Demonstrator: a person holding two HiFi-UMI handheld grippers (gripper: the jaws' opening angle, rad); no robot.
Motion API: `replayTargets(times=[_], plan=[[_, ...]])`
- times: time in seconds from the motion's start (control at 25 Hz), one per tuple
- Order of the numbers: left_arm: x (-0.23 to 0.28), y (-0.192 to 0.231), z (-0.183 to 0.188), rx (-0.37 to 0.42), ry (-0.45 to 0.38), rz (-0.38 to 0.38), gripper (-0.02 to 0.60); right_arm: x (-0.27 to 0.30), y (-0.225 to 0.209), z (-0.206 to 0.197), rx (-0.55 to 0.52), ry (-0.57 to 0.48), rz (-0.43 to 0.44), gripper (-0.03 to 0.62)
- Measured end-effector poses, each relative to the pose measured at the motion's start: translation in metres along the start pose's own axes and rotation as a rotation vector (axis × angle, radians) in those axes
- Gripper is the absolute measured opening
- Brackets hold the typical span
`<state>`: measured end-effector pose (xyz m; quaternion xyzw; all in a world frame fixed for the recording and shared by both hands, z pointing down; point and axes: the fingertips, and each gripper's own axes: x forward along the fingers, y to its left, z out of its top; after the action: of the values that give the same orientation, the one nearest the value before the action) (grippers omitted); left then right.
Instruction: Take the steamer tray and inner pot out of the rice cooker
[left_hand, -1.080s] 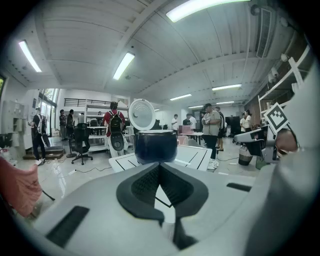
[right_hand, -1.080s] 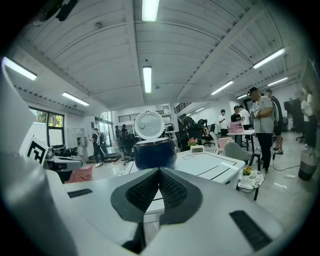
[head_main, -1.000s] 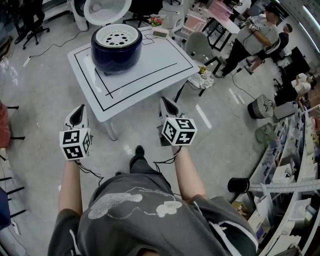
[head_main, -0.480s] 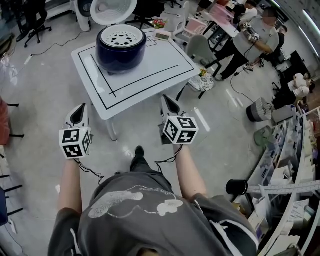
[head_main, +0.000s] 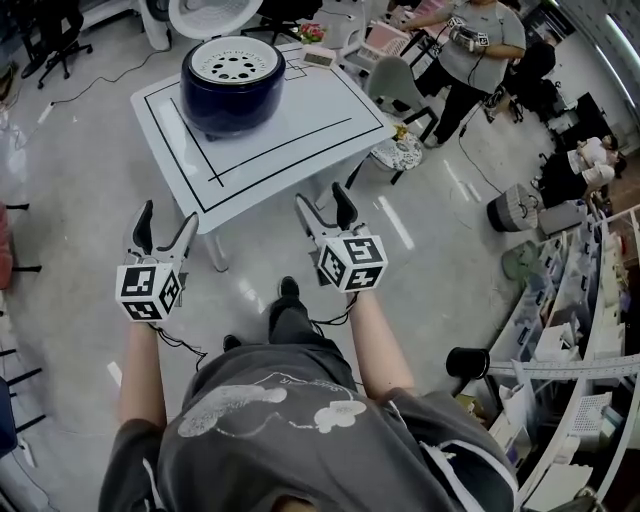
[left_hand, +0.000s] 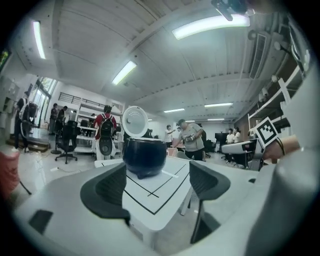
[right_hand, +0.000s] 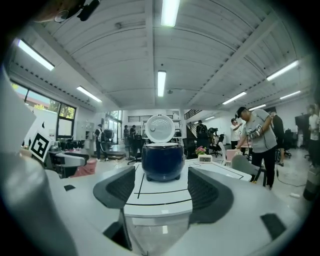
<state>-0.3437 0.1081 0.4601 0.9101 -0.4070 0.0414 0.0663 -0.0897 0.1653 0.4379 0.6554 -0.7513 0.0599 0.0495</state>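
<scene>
Navy rice cooker (head_main: 232, 100), lid (head_main: 215, 15) up, holds a white perforated steamer tray (head_main: 235, 62).

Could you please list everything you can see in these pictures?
rice cooker: one, dark blue, lid up, on the table's far part
steamer tray: one, white, perforated, in the cooker's top
table: one, white with black lines, ahead of the person
chair: one, grey, right of the table
bystander: one, grey shirt, upper right
left claw: one, white, just opened, nothing held
right claw: one, white, just opened, nothing held
</scene>
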Motion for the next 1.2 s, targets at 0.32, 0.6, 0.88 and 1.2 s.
replayTargets(times=[0.32, 0.6, 0.88, 1.2], plan=[[0.054, 0.003, -0.016, -0.066, 0.072, 0.081, 0.425, 0.051, -0.056, -0.016, 0.058, 0.019, 0.072, 0.325], [0.119, -0.011, -0.006, -0.074, 0.091, 0.236, 0.425, 0.107, -0.145, -0.01, 0.081, 0.064, 0.193, 0.324], [0.162, -0.024, 0.011, -0.074, 0.097, 0.408, 0.425, 0.175, -0.199, 0.007, 0.119, 0.076, 0.356, 0.324], [0.157, -0.021, 0.045, -0.064, 0.068, 0.576, 0.423, 0.237, -0.17, 0.05, 0.094, 0.052, 0.565, 0.322]])
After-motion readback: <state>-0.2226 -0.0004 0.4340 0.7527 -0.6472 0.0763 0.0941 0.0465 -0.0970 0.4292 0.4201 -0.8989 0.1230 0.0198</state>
